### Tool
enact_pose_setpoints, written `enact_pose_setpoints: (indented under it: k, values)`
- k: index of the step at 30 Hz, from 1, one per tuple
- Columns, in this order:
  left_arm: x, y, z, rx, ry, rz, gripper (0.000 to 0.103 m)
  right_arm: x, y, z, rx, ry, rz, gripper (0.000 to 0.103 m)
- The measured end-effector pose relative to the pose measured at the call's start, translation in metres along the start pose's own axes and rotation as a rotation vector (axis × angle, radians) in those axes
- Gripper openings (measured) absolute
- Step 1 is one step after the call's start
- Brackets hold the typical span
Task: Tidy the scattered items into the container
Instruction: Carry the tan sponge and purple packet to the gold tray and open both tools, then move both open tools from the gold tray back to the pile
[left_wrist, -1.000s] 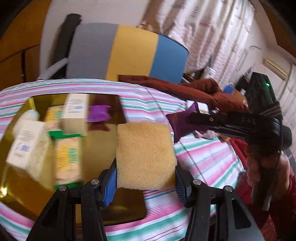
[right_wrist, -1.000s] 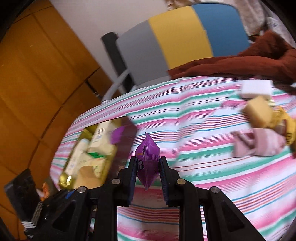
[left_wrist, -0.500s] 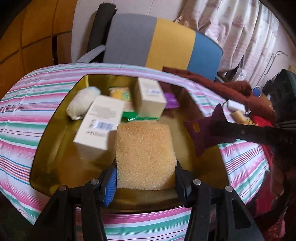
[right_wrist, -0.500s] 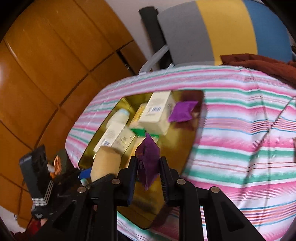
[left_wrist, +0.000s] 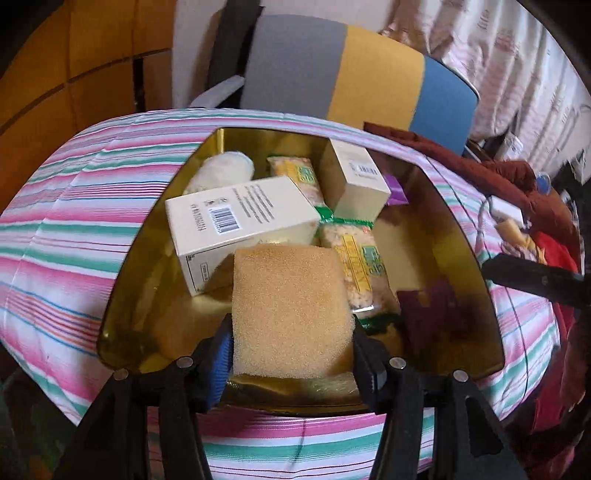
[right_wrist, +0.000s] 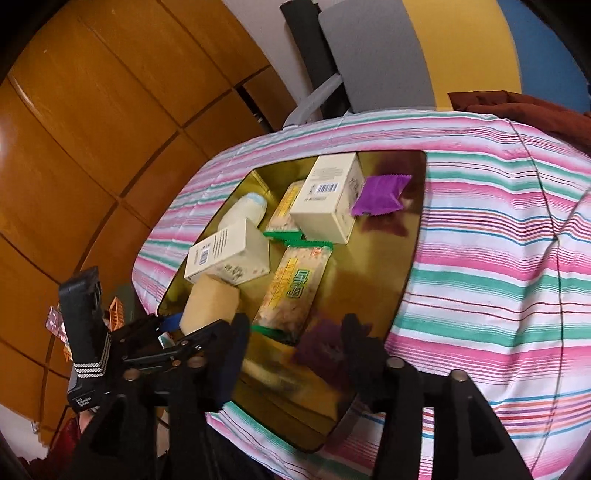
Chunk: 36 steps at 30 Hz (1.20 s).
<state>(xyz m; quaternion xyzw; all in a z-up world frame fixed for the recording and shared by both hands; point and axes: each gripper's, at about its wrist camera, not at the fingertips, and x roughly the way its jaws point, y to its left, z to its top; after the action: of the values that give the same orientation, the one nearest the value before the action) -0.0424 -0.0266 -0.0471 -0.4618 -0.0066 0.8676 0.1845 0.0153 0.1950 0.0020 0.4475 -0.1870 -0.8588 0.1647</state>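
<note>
1. Both grippers have swung in from over the striped tablecloth (left_wrist: 74, 229) to hang over the gold rectangular metal tin (left_wrist: 122, 295); a second ago the tin sat off to one side in both views.
2. Left gripper (left_wrist: 291, 350): jaws opening, yellow foam sponge block (left_wrist: 291, 314) still between the pads. Contact looks light; can't tell if it's fully let go.
3. Right gripper (right_wrist: 295, 339): jaws opening, pads clear of the dark purple foil sachet (right_wrist: 321, 347), which was clamped earlier. Sachet is blurred, low inside the tin, apparently dropping or just landed.
4. Already in the tin: two cream cardboard boxes (left_wrist: 236, 221), two green-and-yellow cracker packs (left_wrist: 358, 266), a white bottle (left_wrist: 221, 173), a second purple sachet (right_wrist: 380, 195).
5. Left to do, my read: finish the sponge release. Then fetch the remaining bits at the far right of the table, a white block (left_wrist: 506, 210) and a yellowish piece beside it, both too small to identify.
</note>
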Motion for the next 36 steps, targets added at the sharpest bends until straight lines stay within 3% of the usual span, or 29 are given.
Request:
enact_pose_setpoints:
  k: [9, 14, 20, 28, 36]
  values:
    - [-0.016, -0.007, 0.002, -0.003, -0.088, -0.005, 0.059, -0.015, -0.016, -0.001, 0.054, -0.033, -0.004, 0.061]
    - [-0.026, 0.0, 0.005, -0.067, -0.132, -0.01, 0.059, -0.023, -0.026, -0.003, 0.077, -0.052, -0.008, 0.062]
    - [-0.027, -0.003, 0.007, -0.108, -0.135, -0.035, 0.059, -0.035, -0.039, -0.002, 0.099, -0.079, -0.027, 0.062]
    - [-0.022, -0.047, 0.011, -0.019, -0.115, -0.102, 0.059, -0.061, -0.067, -0.003, 0.113, -0.106, -0.095, 0.062]
    - [-0.016, -0.104, 0.016, 0.091, -0.092, -0.204, 0.059, -0.103, -0.124, -0.006, 0.181, -0.142, -0.231, 0.062]
